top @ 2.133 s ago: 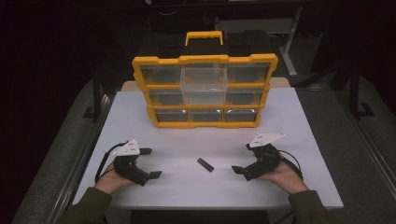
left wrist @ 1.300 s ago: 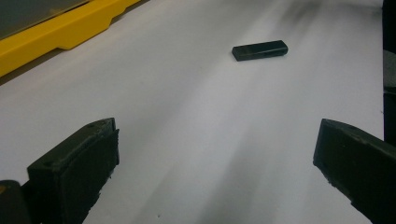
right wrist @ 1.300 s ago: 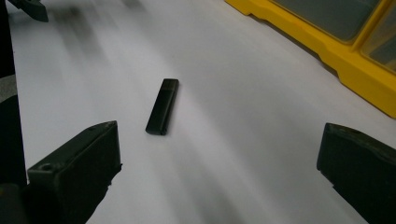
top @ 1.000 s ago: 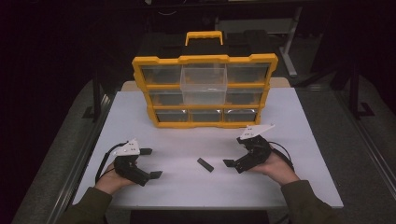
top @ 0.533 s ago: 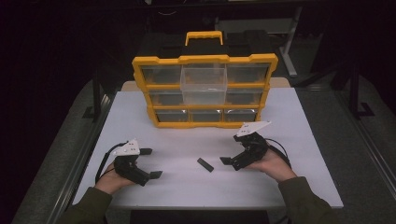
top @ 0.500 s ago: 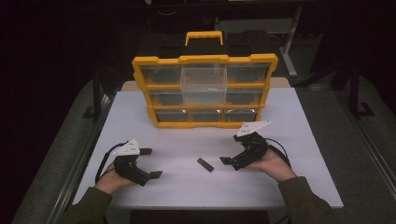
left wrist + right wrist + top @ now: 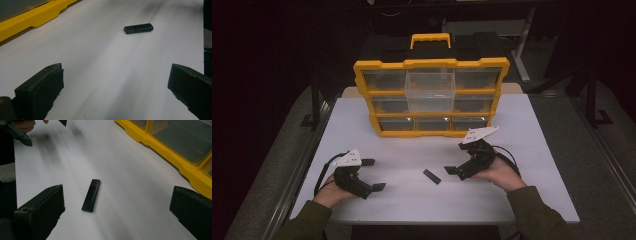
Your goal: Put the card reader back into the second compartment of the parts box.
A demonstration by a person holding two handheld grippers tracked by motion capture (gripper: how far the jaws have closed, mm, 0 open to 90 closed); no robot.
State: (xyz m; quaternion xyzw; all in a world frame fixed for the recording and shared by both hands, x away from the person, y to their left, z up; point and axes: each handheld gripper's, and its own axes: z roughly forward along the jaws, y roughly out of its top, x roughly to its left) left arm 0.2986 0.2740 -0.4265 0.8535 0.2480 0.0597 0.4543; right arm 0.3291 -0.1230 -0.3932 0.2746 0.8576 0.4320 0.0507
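right claw [image 7: 457,166] agape | black stick [image 7: 431,176] just beside, untouched

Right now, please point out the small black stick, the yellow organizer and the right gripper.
small black stick [image 7: 91,195], right gripper view, middle of its body
yellow organizer [image 7: 430,63], high view, top frame bar
right gripper [image 7: 454,170], high view, between its open fingers

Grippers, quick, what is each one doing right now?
Left hand-held gripper: open, holding nothing.
Right hand-held gripper: open, holding nothing, near the black stick.
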